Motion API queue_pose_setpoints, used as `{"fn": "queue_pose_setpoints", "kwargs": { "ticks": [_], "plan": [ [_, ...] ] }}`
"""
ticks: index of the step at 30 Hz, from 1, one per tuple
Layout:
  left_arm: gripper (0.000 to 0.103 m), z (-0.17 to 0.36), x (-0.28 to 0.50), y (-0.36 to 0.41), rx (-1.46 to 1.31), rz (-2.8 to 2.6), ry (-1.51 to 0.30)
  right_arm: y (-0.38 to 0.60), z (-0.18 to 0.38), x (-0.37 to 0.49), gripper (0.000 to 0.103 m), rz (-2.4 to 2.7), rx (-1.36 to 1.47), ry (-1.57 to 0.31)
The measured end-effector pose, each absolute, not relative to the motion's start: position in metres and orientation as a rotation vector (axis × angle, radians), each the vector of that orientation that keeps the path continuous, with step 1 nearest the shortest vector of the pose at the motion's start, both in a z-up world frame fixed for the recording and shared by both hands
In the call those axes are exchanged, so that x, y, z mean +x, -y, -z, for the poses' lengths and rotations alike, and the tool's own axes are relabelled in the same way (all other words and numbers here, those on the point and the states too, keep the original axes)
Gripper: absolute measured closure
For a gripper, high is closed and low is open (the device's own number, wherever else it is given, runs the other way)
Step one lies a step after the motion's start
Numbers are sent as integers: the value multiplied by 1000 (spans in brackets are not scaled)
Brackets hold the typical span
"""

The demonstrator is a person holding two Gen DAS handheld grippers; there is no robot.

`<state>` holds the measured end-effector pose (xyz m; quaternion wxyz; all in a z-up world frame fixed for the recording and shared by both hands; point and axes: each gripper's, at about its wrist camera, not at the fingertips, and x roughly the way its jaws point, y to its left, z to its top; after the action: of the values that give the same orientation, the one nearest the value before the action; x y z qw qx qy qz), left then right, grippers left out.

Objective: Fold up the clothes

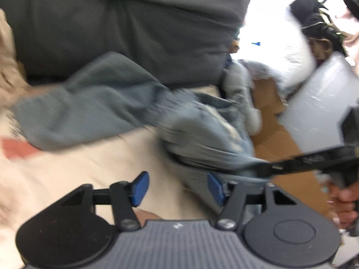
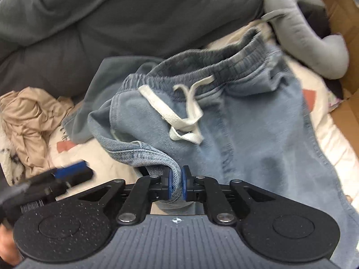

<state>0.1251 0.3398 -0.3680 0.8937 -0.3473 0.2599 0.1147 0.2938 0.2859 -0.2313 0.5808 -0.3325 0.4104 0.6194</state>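
Light blue denim pants (image 2: 258, 121) with an elastic waistband and a white drawstring (image 2: 188, 112) lie on a cream sheet (image 2: 96, 157). My right gripper (image 2: 177, 185) is shut on a folded hem of the pants, lifting that edge. In the left wrist view the same pants (image 1: 202, 134) are blurred, and the right gripper (image 1: 267, 168) reaches in from the right, clamped on their cloth. My left gripper (image 1: 178, 188) is open just above the sheet, its right pad close to the pants' edge and nothing between the pads. It also shows at the left in the right wrist view, left gripper (image 2: 71, 172).
A grey-blue garment (image 2: 96, 89) lies partly under the pants. A crumpled beige garment (image 2: 29, 116) sits at the left. Dark grey sofa cushions (image 2: 112, 18) rise behind. A light grey garment (image 2: 303, 33) hangs out of a cardboard box (image 2: 343, 11) on the right.
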Motion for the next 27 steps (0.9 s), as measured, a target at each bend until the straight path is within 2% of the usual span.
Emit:
{"fn": "queue_pose_setpoints", "kwargs": {
  "ticks": [1,2,9,12,14,21,27],
  "plan": [
    [23,368,124,-347,-698,-278,-548,-285,229,298,97,-1441,-770,-948],
    [19,369,124,-353,-677,-317,-561,-284,226,302,97,-1434,-763,-940],
    [18,383,134,-388,-469,-487,-682,-277,210,326,99,-1383,-725,-884],
    [10,392,144,-395,-389,-487,-747,-274,203,338,99,-1360,-708,-863],
    [13,403,155,-401,-364,-488,-816,-273,199,348,99,-1341,-686,-863],
    [11,418,173,-408,-272,-538,-894,-270,188,375,99,-1285,-666,-829],
    [3,427,183,-413,-233,-560,-941,-267,189,388,99,-1254,-642,-825]
  ]
}}
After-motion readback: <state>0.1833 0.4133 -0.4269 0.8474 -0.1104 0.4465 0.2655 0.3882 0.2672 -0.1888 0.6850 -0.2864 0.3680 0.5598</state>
